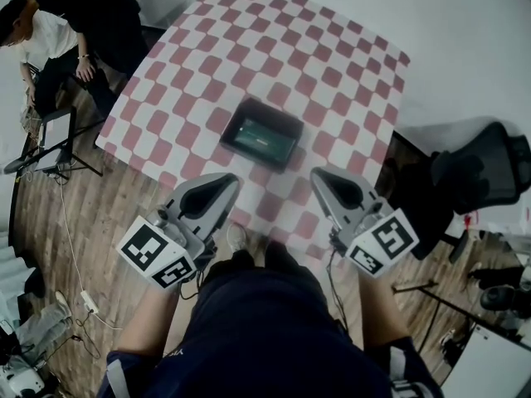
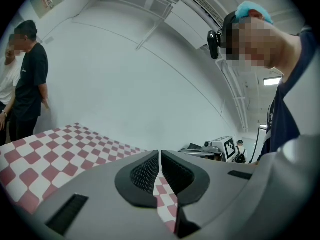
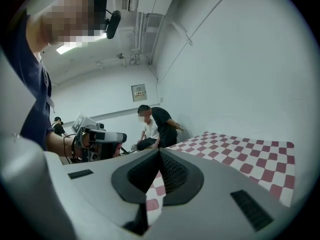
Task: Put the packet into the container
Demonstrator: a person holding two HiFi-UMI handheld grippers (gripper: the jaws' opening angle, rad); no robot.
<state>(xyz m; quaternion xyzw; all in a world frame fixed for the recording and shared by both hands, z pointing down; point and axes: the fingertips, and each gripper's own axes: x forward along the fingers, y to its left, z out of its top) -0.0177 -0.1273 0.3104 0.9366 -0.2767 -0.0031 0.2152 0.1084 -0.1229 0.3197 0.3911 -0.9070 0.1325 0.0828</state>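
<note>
On the red-and-white checkered table (image 1: pixel 332 56), the green packet (image 1: pixel 261 138) is lying inside the black container (image 1: pixel 263 133). At the near edge, the left gripper (image 1: pixel 226 181) and right gripper (image 1: pixel 320 177) are hovering well apart from it, jaws pressed together, gripping nothing.

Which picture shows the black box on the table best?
The head view. It looks down into the black container on the checkered table, and a green packet lies inside. The left gripper view and the right gripper view show only the table's checks and the room; the container does not appear there.
</note>
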